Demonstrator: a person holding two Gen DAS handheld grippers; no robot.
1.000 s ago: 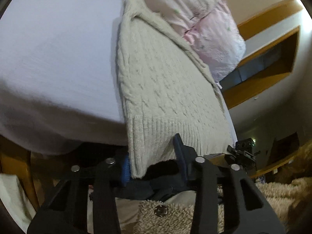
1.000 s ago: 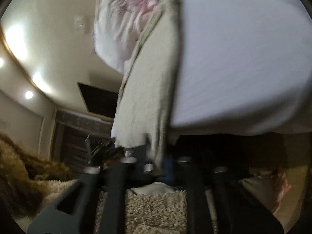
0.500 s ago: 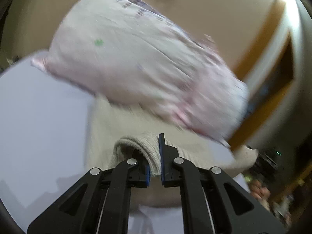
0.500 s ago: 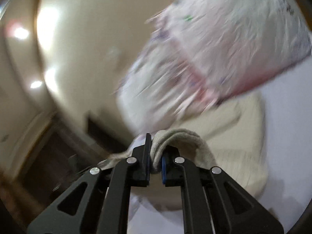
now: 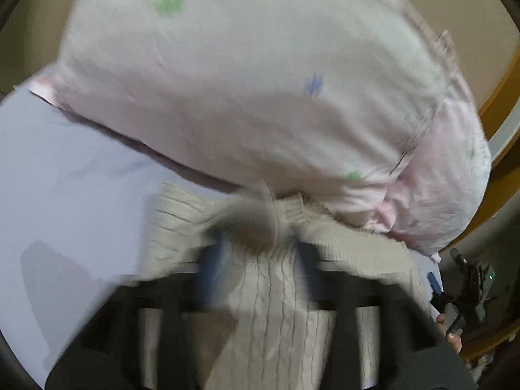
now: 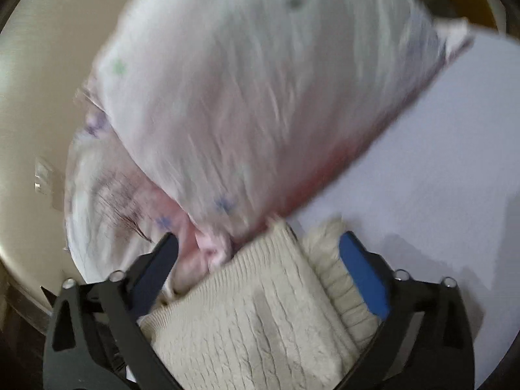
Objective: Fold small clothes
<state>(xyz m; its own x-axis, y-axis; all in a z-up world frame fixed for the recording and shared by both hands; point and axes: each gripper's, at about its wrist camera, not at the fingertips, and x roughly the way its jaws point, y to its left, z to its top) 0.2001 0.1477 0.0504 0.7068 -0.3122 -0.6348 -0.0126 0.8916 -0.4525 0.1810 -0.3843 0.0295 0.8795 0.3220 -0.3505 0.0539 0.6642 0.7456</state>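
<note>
The cream sweater [image 6: 260, 318] lay folded on the bed [image 6: 438, 178], its far edge tucked against the pillow [image 6: 260, 97] — directly between both sets of wide jaws: right gripper [image 6: 260, 253] and, blurred, left gripper [image 5: 260, 256].

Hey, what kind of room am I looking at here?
Most likely a bedroom. A pale pink pillow with small coloured prints rests on a white bed sheet, and a cream cable-knit sweater lies on that sheet for folding. Wooden trim runs along the wall behind.

Sweater [image 6: 260, 318] on bed sheet [image 6: 438, 178], pillow [image 6: 260, 97] just behind it
</note>
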